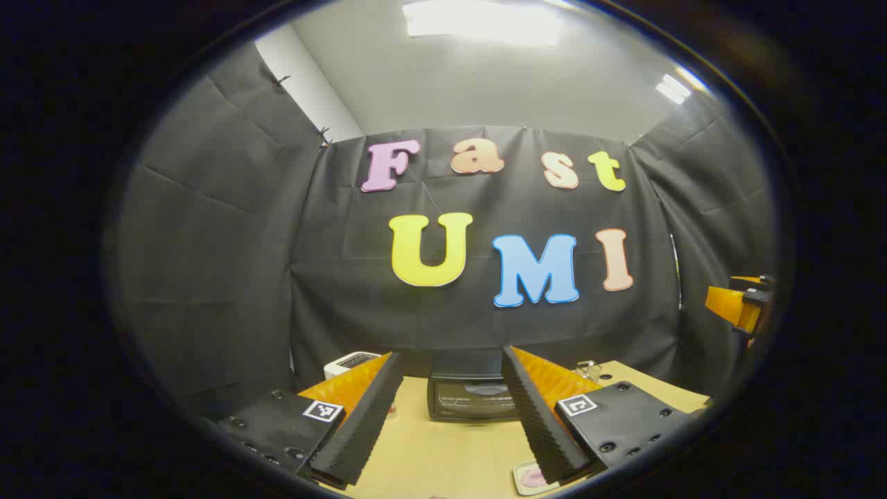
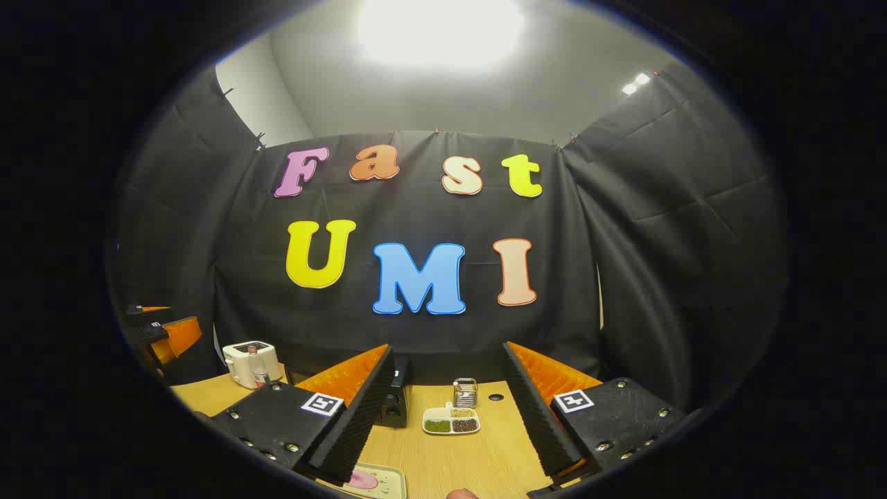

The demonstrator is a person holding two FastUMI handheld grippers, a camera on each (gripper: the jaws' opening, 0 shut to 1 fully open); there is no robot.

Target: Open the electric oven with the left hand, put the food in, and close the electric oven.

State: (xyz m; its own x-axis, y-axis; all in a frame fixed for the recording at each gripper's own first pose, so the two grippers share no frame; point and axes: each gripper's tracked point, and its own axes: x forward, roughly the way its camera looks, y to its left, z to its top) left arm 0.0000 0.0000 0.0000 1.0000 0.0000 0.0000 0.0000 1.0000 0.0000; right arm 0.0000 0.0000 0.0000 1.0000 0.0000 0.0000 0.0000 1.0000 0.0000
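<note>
From my left gripper (image 1: 452,416) I look down its two fingers, which stand wide apart with nothing between them, raised above the wooden table (image 1: 443,457). The oven (image 1: 473,396) sits straight ahead at the back of the table, framed in the gap between the fingers, its dark door closed. A white appliance (image 1: 350,362) stands just to its left, near the booth wall. At the bottom edge, partly behind my right finger, I can see the corner of a tray (image 1: 530,478) with something pink on it; I take that to be the food, but I cannot tell what it is. Far right, the other gripper's orange body (image 1: 738,305) pokes in. My right gripper (image 2: 449,416) is also spread wide and holds nothing. Ahead of it on the table lies a small divided dish (image 2: 452,421) of green, tan and dark grains, with a small jar (image 2: 466,392) just behind it. The oven's edge (image 2: 396,405) shows beside the left finger, and the pink food on its tray (image 2: 371,482) lies below that finger's tip.
</note>
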